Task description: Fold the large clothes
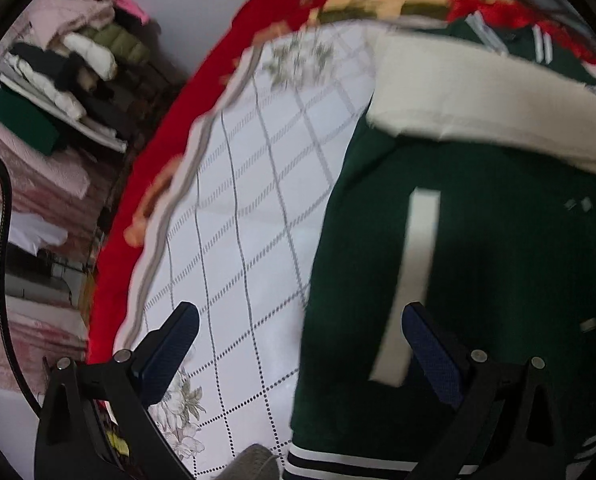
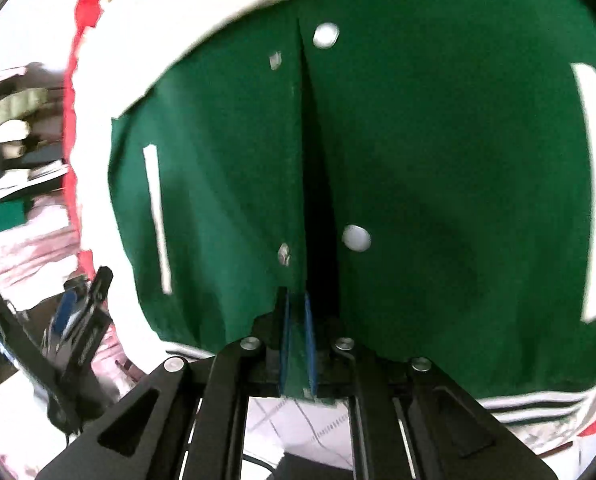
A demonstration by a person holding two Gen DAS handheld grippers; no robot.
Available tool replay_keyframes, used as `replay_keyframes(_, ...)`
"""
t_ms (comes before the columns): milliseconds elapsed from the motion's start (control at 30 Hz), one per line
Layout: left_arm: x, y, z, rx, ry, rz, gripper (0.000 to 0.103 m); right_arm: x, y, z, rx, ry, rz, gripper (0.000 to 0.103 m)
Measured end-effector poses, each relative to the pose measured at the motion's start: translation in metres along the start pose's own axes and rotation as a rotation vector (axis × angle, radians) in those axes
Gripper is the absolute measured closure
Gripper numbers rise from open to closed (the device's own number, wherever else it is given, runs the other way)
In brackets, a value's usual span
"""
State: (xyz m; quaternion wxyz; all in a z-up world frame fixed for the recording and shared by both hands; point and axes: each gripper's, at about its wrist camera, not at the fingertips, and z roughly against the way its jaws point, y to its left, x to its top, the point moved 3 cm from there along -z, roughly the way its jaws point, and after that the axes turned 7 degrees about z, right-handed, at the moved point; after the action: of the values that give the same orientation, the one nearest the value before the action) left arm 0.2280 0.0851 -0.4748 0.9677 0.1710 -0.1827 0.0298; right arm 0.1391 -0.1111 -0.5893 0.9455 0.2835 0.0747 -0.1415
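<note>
The right gripper (image 2: 298,336) has its blue pads (image 2: 311,344) drawn narrow and pinched on the front edge of the green jacket (image 2: 438,168), right at the hem where the placket opening starts. From the grip the dark slit of the opening runs away up the middle of the right wrist view, with a white snap (image 2: 356,237) just right of it and a second snap (image 2: 326,35) farther up. A thin white pocket stripe (image 2: 158,220) marks the left panel and a wider one the far right edge. The striped hem band (image 2: 538,404) shows near the bottom right, and a cream sleeve (image 2: 202,24) lies across the far side of the green body.

The left gripper (image 1: 300,344) is spread wide with nothing between its fingers; its right finger hangs over the jacket, its left one over a white quilted bed cover (image 1: 250,184). In the left wrist view the jacket lies spread on that cover, to the right, with the cream sleeve folded across its far part. A red blanket (image 1: 154,184) borders the cover on the left. Beyond it, far left, folded clothes (image 1: 78,76) are stacked in a pile. A black cable (image 1: 2,216) curves along the left edge.
</note>
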Motion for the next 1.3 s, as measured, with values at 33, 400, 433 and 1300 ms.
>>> replay_keyframes(33, 0.004, -0.006, 0.014, 0.003, -0.032, -0.008, 0.0, -0.002, -0.007, 0.012, 0.006, -0.005, -0.001, 0.095)
replay_keyframes(400, -0.043, -0.162, 0.121, 0.108, -0.123, -0.245, 0.0, -0.061, -0.216, 0.184, -0.05, -0.103, -0.09, 0.062)
replay_keyframes(433, -0.056, -0.182, 0.127, 0.133, -0.11, -0.281, 0.0, -0.063, -0.232, 0.192, -0.062, -0.103, -0.089, 0.062)
replay_keyframes(1300, -0.148, -0.395, 0.103, 0.192, 0.065, -0.337, 0.048, -0.015, -0.442, 0.249, -0.048, -0.174, -0.111, 0.062)
